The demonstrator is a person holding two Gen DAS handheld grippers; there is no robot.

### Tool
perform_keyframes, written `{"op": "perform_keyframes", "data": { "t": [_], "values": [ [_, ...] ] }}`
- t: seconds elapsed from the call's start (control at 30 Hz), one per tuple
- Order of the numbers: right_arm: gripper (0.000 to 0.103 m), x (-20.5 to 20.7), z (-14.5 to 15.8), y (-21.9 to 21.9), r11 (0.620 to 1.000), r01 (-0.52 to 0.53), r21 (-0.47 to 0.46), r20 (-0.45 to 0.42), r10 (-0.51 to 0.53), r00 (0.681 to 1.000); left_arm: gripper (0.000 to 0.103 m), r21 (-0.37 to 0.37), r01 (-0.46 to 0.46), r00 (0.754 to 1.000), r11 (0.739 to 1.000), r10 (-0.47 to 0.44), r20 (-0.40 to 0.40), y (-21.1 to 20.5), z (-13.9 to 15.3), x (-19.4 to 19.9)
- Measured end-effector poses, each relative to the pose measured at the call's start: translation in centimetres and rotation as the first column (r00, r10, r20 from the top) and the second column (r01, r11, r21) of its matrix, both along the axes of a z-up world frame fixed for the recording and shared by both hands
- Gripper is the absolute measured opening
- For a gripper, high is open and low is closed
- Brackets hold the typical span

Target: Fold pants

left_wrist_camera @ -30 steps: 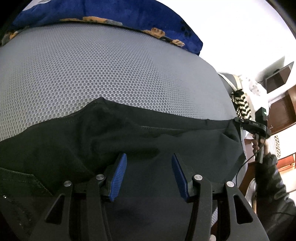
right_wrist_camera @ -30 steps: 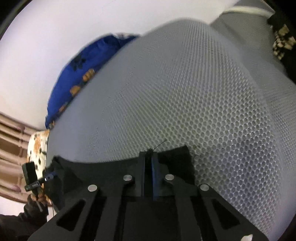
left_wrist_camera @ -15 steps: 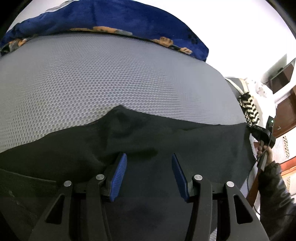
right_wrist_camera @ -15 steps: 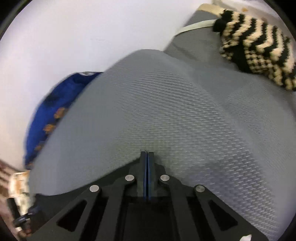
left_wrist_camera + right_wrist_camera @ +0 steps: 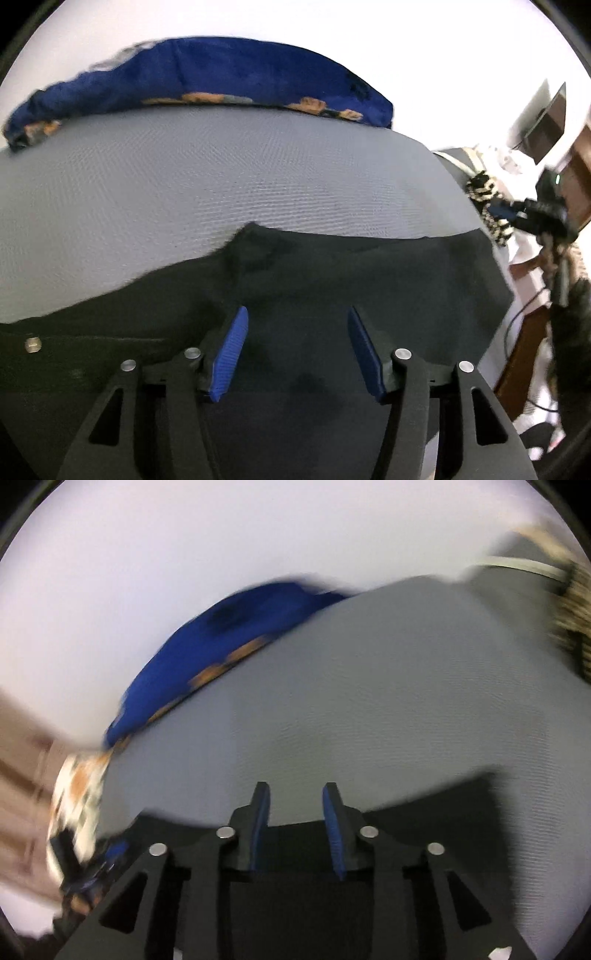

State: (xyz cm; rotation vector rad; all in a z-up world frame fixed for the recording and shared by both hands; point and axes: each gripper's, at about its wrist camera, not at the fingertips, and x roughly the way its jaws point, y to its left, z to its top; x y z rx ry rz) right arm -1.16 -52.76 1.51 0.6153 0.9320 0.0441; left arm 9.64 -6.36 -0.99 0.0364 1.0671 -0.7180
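Black pants flat on mattress.

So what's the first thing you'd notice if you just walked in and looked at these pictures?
Probably the big black pants spread across the near part of the grey honeycomb mattress, right under the left tongs, whose blue pads stand apart and hold nothing. Next, the bright blue blanket with orange patches bunched along the far edge by the white wall. The right tongs, also empty, have just been opening.
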Motion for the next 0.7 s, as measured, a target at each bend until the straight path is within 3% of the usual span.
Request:
{"op": "perform_keyframes", "data": {
  "t": [0.1, 0.17, 0.33, 0.43, 0.5, 0.63, 0.7],
  "values": [
    [0.030, 5.0, -0.7, 7.7, 0.974, -0.218, 0.060, -0.012, 0.219, 0.976, 0.057, 0.028, -0.053, 0.998, 0.998, 0.052, 0.036, 2.1, 0.0, 0.1],
    [0.030, 8.3, -1.8, 12.6, 0.934, -0.342, 0.100, -0.027, 0.346, 0.938, 0.057, 0.023, -0.075, 0.996, 0.997, 0.074, 0.052, 3.4, 0.0, 0.2],
    [0.030, 14.3, -5.4, 23.4, 0.807, -0.574, 0.136, -0.094, 0.587, 0.804, 0.057, 0.044, -0.106, 0.989, 0.993, 0.100, 0.111, 5.9, -0.1, 0.4],
    [0.030, 16.6, -7.0, 26.6, 0.759, -0.635, 0.146, -0.127, 0.650, 0.749, 0.057, 0.019, -0.093, 0.992, 0.996, 0.090, 0.092, 7.4, -0.7, 0.7],
    [0.030, 17.7, -7.7, 27.9, 0.747, -0.654, 0.124, -0.149, 0.665, 0.732, 0.057, 0.016, -0.093, 0.992, 0.996, 0.091, 0.091, 7.9, -1.0, 1.0],
    [0.030, 18.4, -8.8, 29.0, 0.687, -0.706, 0.171, -0.148, 0.726, 0.671, 0.057, -0.027, -0.102, 0.994, 0.994, 0.103, 0.043, 9.3, -2.5, 1.5],
    [0.029, 18.4, -8.9, 29.4, 0.665, -0.727, 0.171, -0.149, 0.747, 0.648, 0.057, -0.028, -0.087, 0.994, 0.996, 0.089, 0.059, 9.3, -2.5, 1.3]
  ]
}}
